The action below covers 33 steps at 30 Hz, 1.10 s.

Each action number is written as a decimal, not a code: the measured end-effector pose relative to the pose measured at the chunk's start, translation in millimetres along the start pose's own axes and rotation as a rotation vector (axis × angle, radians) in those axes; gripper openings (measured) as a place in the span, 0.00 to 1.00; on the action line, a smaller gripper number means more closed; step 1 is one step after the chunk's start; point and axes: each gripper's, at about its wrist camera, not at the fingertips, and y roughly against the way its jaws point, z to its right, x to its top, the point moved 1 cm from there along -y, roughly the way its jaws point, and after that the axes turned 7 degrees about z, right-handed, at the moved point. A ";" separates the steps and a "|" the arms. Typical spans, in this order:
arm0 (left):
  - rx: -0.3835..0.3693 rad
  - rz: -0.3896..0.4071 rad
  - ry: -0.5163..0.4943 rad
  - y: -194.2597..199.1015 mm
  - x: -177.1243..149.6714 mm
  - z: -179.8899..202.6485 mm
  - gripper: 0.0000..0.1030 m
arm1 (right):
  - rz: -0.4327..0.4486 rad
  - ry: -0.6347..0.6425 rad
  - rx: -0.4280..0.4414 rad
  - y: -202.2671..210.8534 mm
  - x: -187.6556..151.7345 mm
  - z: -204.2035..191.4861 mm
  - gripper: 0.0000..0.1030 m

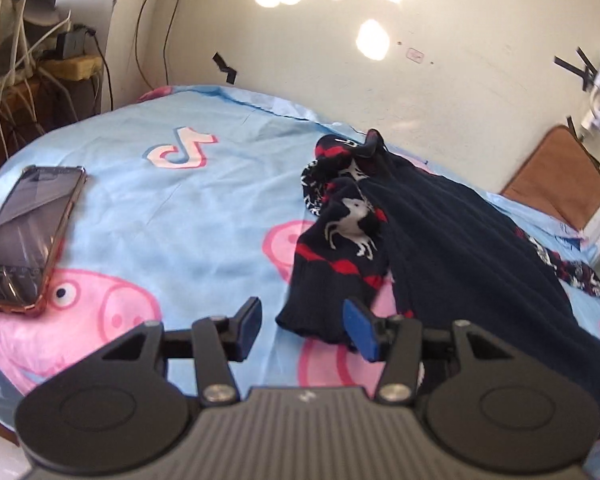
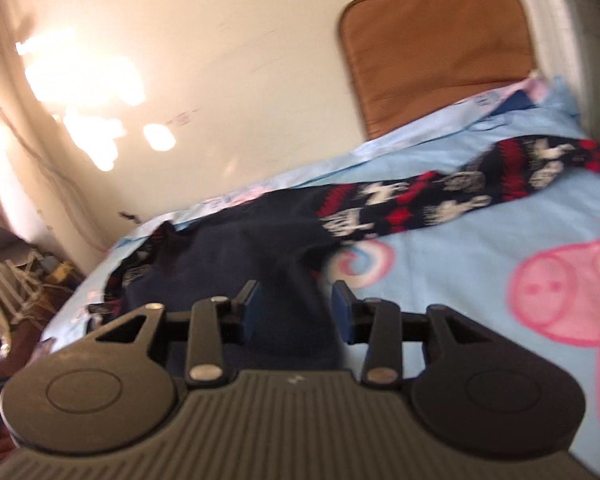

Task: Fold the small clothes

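1. Looking at a knitted navy sweater [image 1: 452,240] with red zigzag bands and white animal figures, lying rumpled on a smooth light blue bed sheet [image 1: 204,208] printed with pink cartoon pigs
2. The sweater sits from about 12 to 4 o'clock of the left gripper [image 1: 304,330] in the left wrist view; one ribbed sleeve cuff hangs down between its blue pads, closer to the right pad
3. Left gripper jaws are roughly half open, and the cuff looks loose between them, not pinched
4. Right gripper [image 2: 296,306] is also about half open, with a dark plain fold of the sweater running between its pads; that view is blurry, so I can't tell if the pads actually press on the cloth
5. A patterned sleeve stretches out toward 2 o'clock in the right wrist view
6. A glossy phone [image 1: 28,236] in a clear case lies flat at 10 o'clock of the left gripper, well apart from the sweater
7. A brown padded cushion [image 2: 440,56] leans on the cream wall at 1 o'clock; no containers here
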 end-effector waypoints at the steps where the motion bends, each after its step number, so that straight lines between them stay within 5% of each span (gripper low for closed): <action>1: -0.001 -0.002 0.010 -4.1 1.6 -1.2 0.47 | -0.015 0.003 0.029 -10.9 -2.2 -8.9 0.42; 7: 0.003 -0.031 0.029 -31.5 5.9 -1.7 0.50 | -0.140 -0.013 0.235 -82.6 -29.1 -77.1 0.42; 13: 0.014 -0.019 -0.036 -39.9 -0.1 12.6 0.51 | -0.256 0.032 0.352 -143.2 -50.8 -136.3 0.42; 16: 0.018 -0.009 -0.092 -41.1 -6.2 22.2 0.20 | -0.296 0.011 0.396 -167.3 -56.5 -148.4 0.42; 20: 0.069 0.039 -0.177 -35.5 -8.0 30.8 0.15 | -0.301 0.014 0.403 -181.8 -73.2 -141.4 0.39; 25: 0.224 0.182 -0.188 -2.5 23.5 6.0 0.15 | -0.340 -0.161 0.451 -183.3 -66.5 -113.5 0.37; 31: 0.598 0.453 -0.191 46.4 64.9 -27.6 0.14 | -0.335 -0.139 0.451 -173.0 -65.0 -113.5 0.39; 33: 0.668 0.511 -0.190 53.1 72.0 -30.5 0.14 | -0.336 -0.147 0.451 -172.4 -64.7 -112.8 0.39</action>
